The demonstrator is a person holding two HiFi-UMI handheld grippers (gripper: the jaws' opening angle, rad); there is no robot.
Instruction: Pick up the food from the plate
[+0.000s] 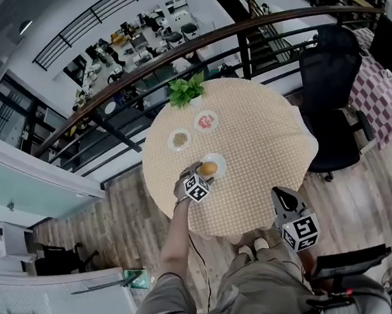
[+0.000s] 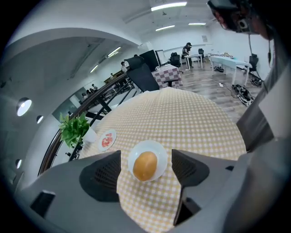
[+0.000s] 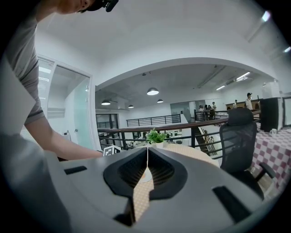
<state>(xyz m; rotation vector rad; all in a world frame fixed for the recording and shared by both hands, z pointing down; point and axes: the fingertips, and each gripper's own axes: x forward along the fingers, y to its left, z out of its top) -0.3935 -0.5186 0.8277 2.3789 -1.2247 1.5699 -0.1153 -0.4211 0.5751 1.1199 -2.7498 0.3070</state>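
**Food (image 2: 145, 166) on plate (image 2: 160, 151) — grasp not yet made**

Rests round and orange-brown on checked table (image 2: 191, 118). Framed by left gripper (image 2: 146, 155), jaws wide apart, touching nothing. Right gripper (image 3: 146, 159) clenched, empty, held away from the table. Left to do — closing, lifting.

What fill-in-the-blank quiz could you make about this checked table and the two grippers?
The checked table carries ___ small white plates.
At its far edge stands a green ___.
The left gripper reaches toward the round orange food, jaws not shut but ___.
The right gripper is held off the table, jaws not open but ___.
Missing words: three; plant; open; shut.
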